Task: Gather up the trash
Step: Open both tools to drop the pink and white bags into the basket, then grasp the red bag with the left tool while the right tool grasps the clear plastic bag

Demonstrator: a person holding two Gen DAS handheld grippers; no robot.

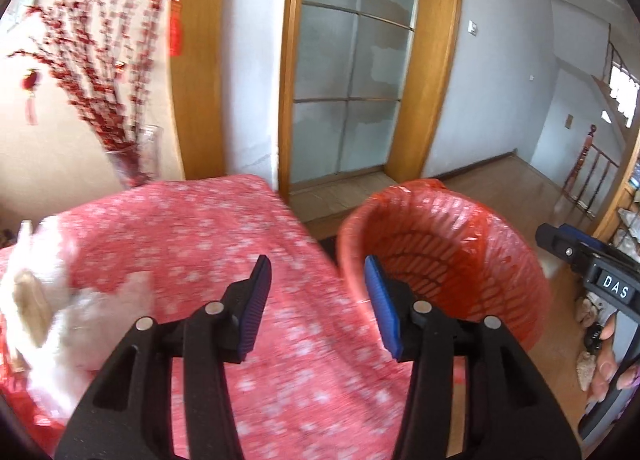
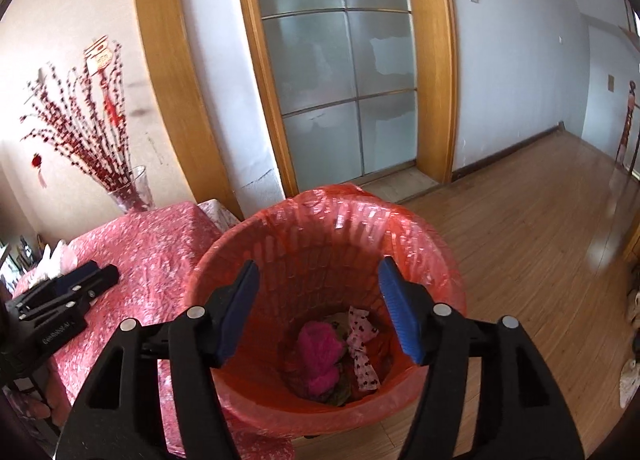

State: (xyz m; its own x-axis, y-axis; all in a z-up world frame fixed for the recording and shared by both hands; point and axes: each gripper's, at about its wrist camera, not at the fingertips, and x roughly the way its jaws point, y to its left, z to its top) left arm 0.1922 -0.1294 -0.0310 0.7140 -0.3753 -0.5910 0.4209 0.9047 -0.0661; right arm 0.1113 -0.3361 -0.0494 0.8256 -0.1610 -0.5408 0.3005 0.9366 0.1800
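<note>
In the left wrist view, white crumpled trash point(image 1: 60, 312) is lying at the far left on the pink tablecloth point(image 1: 208, 236), blurred. The left gripper point(image 1: 318, 304) is hovering wide open and empty over the cloth, with the red-lined bin point(image 1: 440, 256) just beside the table on its right, its bottom hidden from here. Only the right wrist view is looking down into the bin point(image 2: 320, 244), showing a pink clump point(image 2: 320, 356) and a spotted wrapper point(image 2: 362, 348) lying inside, while the right gripper point(image 2: 318, 312) is hanging wide open and empty above them
</note>
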